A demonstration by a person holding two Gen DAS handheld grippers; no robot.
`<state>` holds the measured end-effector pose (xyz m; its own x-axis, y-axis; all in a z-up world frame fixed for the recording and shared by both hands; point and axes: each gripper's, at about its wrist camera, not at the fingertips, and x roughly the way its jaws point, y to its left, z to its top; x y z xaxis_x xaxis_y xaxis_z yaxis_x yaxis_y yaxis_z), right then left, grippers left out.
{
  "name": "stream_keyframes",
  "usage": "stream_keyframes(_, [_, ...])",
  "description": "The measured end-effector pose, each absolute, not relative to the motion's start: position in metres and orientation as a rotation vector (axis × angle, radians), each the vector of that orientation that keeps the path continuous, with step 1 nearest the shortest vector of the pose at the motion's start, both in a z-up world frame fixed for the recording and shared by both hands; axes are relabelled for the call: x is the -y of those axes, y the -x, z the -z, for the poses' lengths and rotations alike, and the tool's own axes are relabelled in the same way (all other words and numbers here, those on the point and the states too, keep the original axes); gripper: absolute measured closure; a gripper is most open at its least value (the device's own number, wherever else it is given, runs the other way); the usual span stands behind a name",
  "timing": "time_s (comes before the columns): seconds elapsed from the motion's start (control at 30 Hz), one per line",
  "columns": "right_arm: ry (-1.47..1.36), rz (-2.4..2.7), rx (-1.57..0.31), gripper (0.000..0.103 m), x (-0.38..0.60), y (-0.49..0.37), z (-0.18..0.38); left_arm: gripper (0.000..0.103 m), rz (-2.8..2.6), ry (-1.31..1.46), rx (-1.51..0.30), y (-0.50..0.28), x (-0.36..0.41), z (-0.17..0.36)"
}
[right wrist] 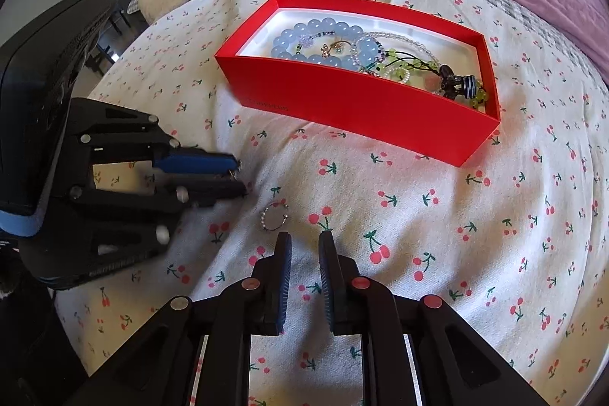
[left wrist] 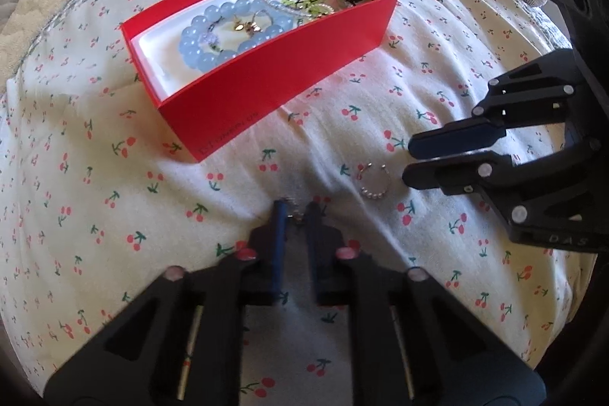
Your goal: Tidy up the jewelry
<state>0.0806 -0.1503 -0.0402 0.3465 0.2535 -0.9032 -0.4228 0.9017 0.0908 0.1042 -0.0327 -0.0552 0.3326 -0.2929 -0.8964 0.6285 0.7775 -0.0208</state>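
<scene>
Left gripper [left wrist: 295, 208] down on the cherry-print sheet [left wrist: 114, 215], jaws drawn nearly together around a tiny metal piece [left wrist: 296, 212] at the tips. Looks pinched, though too small and blurry to call for sure; in the right wrist view the same bit glints at the fingertip ends. Right gripper [right wrist: 304, 242] hovering just short of the little pearl ring [right wrist: 275, 215], jaws a narrow slit apart with nothing between them.

Tip for this step, just a guess from here: lift straight up and slow, since soft bedding tends to snag fine chain. Worth confirming the piece actually comes up with the tips before swinging toward the red box [right wrist: 361, 109].

Box sitting up the bed from both grippers, already holding the blue bead bracelet [right wrist: 316, 42] plus a tangle of clear and green beads. Empty white floor showing at the box end nearest the blue beads, so probably best to drop there. Plenty of open sheet between grippers and box. Near wall stands fairly tall, so needs clearing from above. Right gripper close alongside, so watch for bumping.
</scene>
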Motion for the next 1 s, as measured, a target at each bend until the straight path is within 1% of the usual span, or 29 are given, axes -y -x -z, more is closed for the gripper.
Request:
stream_keyframes(0.23, [0.204, -0.463, -1.130, 0.084, 0.134, -0.082, 0.043, 0.092, 0.603, -0.327, -1.101, -0.101, 0.019, 0.046])
stream_keyframes(0.33, [0.213, -0.469, -1.127, 0.078, 0.132, -0.081, 0.043, 0.092, 0.593, -0.316, -1.104, -0.100, 0.013, 0.044])
stream_keyframes(0.37, [0.218, -0.467, -1.125, 0.073, 0.131, -0.080, 0.044, 0.092, 0.590, -0.315, -1.104, -0.100, 0.013, 0.043])
stream_keyframes(0.4, [0.219, -0.470, -1.125, 0.060, 0.128, -0.081, 0.045, 0.092, 0.586, -0.312, -1.105, -0.100, 0.012, 0.043])
stream_keyframes(0.47, [0.218, -0.473, -1.110, 0.044, 0.126, -0.079, 0.044, 0.092, 0.582, -0.306, -1.107, -0.100, 0.012, 0.042])
stream_keyframes(0.67, [0.255, -0.465, -1.067, 0.044, 0.112, -0.081, 0.049, 0.092, 0.574, -0.299, -1.111, -0.100, 0.011, 0.043])
stream_keyframes(0.77, [0.291, -0.463, -1.055, 0.046, 0.101, -0.082, 0.056, 0.092, 0.575, -0.307, -1.110, -0.099, 0.011, 0.043])
stream_keyframes(0.83, [0.319, -0.467, -1.044, 0.048, 0.098, -0.081, 0.060, 0.092, 0.574, -0.316, -1.112, -0.099, 0.011, 0.045])
stream_keyframes(0.93, [0.321, -0.481, -1.037, 0.060, 0.095, -0.081, 0.062, 0.092, 0.573, -0.314, -1.119, -0.101, 0.012, 0.047])
stream_keyframes(1.0, [0.311, -0.491, -1.039, 0.071, 0.095, -0.081, 0.062, 0.092, 0.573, -0.313, -1.120, -0.101, 0.013, 0.047])
